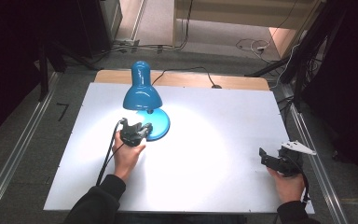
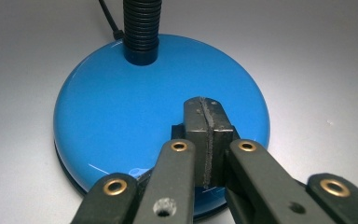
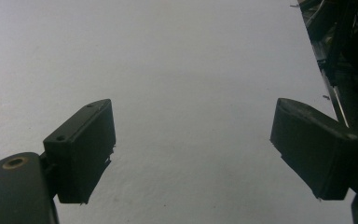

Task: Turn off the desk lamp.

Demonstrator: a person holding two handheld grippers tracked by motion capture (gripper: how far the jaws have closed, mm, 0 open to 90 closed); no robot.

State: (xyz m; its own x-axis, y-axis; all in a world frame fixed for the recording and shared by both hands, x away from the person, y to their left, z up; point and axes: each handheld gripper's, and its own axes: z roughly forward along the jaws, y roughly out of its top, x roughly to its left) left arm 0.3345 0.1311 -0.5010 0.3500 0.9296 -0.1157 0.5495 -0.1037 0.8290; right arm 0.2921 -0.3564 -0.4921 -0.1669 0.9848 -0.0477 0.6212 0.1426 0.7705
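Nearest to us, the left gripper [image 2: 207, 140] has its jaws pressed together with nothing between them, their tips over the front part of the lamp's round blue base [image 2: 121, 112]. We note the blue lamp [image 1: 142, 93] standing lit at the far left of the white table [image 1: 214, 140], its shade bent over the base. We find the right gripper [image 3: 191, 144] with jaws wide apart above bare table near the right edge, well apart from the lamp.
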